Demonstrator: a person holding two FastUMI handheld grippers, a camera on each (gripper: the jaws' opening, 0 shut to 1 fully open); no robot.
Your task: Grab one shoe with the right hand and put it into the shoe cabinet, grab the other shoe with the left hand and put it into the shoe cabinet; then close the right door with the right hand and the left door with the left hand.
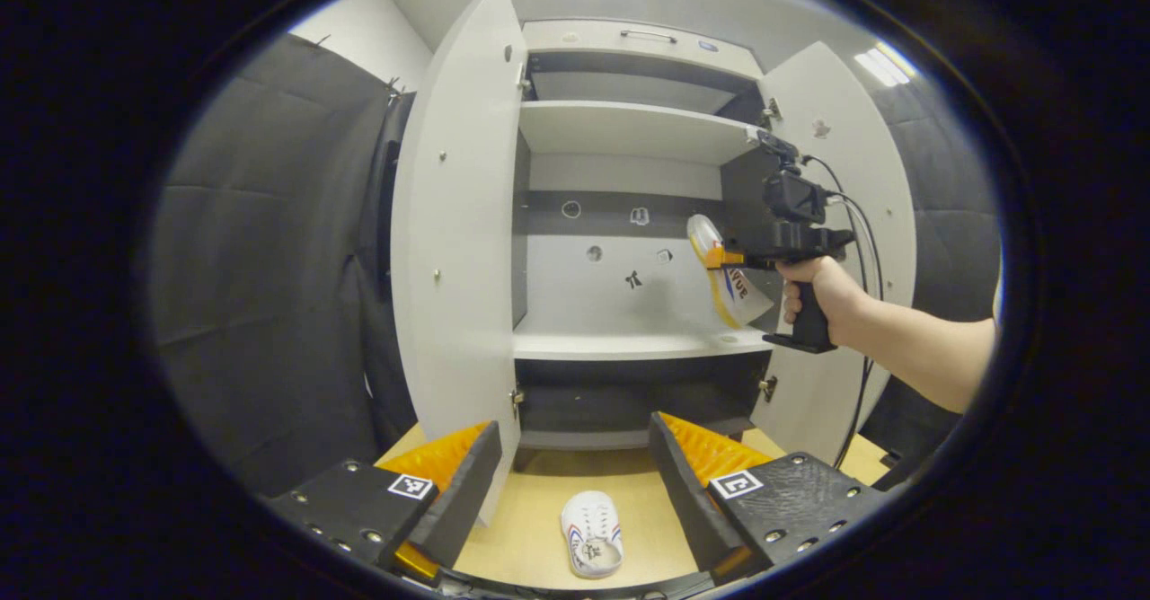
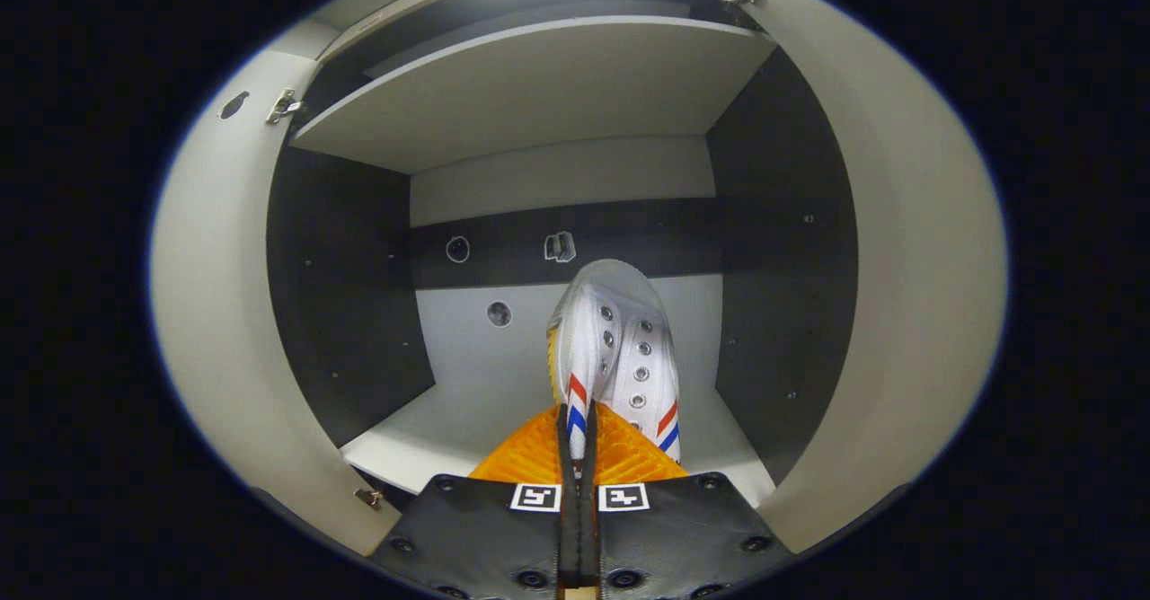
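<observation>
shoe going onto the middle shelf, second shoe waiting

shoe (image 2: pixel 615 353) in the right gripper (image 2: pixel 579 443) sits centre frame in the right gripper view, toe pointing into the shoe cabinet (image 2: pixel 557 88), its side wall pinched between jaws that are clenched almost flat together. it hangs above the middle shelf (image 2: pixel 431 434), not yet resting. to do this well, i would carry it further in, lower until the sole meets the shelf, then let go, keeping to one side so the partner fits. in the left gripper view the same shoe (image 1: pixel 728 281) shows centre right, sole outward, just inside the right door (image 1: pixel 844 214). the other shoe (image 1: pixel 593 533) lies at bottom centre on the floor (image 1: pixel 530 519), between the left gripper (image 1: pixel 575 465) jaws, which are spread wide and apart from it. the left door (image 1: pixel 454 223) stands open.
</observation>
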